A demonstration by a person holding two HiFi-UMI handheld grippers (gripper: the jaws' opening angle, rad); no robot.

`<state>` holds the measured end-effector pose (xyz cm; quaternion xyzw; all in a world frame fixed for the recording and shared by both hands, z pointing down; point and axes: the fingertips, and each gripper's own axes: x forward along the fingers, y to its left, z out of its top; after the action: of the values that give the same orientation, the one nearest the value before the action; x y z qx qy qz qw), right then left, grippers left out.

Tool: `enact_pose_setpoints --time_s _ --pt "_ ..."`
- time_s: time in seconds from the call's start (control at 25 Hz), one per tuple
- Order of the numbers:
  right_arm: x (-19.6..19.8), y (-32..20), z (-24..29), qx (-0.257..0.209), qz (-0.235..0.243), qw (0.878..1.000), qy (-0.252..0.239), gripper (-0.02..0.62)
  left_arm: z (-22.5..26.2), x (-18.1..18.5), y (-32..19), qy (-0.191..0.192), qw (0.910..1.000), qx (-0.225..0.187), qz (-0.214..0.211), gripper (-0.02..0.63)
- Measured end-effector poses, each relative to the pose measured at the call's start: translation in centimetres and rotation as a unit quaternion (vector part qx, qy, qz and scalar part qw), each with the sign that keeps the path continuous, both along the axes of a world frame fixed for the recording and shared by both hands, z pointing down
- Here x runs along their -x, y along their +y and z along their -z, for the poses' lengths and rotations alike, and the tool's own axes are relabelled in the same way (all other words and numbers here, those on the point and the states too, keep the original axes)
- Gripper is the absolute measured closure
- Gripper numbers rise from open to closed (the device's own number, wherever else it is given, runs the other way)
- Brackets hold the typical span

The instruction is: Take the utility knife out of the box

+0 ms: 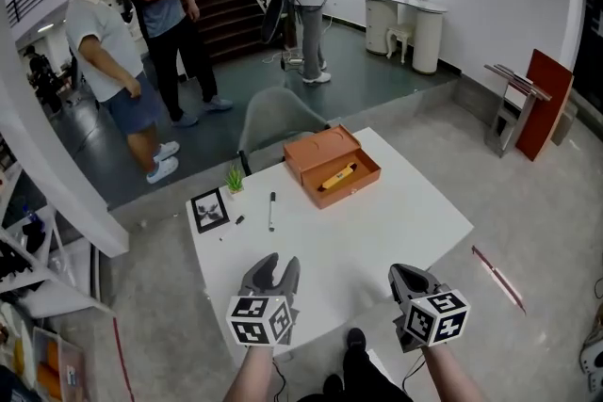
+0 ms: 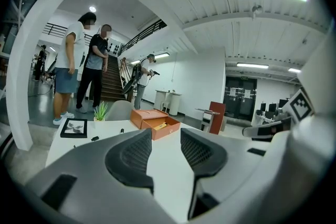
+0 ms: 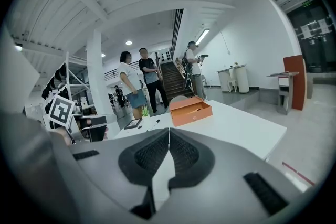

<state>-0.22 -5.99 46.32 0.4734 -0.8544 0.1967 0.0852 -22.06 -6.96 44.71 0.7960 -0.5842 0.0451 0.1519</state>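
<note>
Orange card is what the eye goes to first: the box (image 1: pixel 332 167) sits open on the white table (image 1: pixel 377 240), well ahead of both grippers and roughly between the lines they point along. Its lid is folded back on the side away from them. The yellow utility knife (image 1: pixel 338 176) lies slantwise in the tray, untouched.

The left gripper (image 1: pixel 280 264) hovers over the near edge of the table with its jaws standing apart and nothing between them. The right gripper (image 1: pixel 407 276), beside it, has its jaws closed tip to tip on nothing.

From where I stand the reach has barely started, and the left one looks readier for the pick. To do it well I'd bring it in over the box's near wall, not from the lid side. I'd turn the wrist so the jaws straddle the knife across its narrow body, then pinch at mid-handle and lift straight up clear of the wall. The box looks light and may slide, so the closed right gripper could press on its rim to steady it.

A pen (image 1: pixel 271 210), a small plant (image 1: pixel 234 178) and a picture frame (image 1: pixel 209 209) lie ahead and to the left of the left gripper, best kept out of the path.
</note>
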Motion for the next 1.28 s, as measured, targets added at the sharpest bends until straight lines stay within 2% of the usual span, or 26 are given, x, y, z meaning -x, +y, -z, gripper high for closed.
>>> enact_pose_setpoints --time_s 0.56,0.92,1.28 --pt "-0.6 -12.3 -0.8 0.007 0.018 1.0 -0.003 0.594 0.3 0.5 -12.2 -0.007 0.9999 0.008 0.011 0.451" --pt "-1.4 -18.5 -1.8 0.02 0.033 0.999 -0.007 0.594 0.7 -0.9 -19.8 -0.037 0.9992 0.012 0.005 0.451" --pt "-1.6 -22.4 -3.0 0.032 0.045 0.998 -0.008 0.594 1.2 -2.5 -27.3 -0.061 0.998 0.012 -0.01 0.449"
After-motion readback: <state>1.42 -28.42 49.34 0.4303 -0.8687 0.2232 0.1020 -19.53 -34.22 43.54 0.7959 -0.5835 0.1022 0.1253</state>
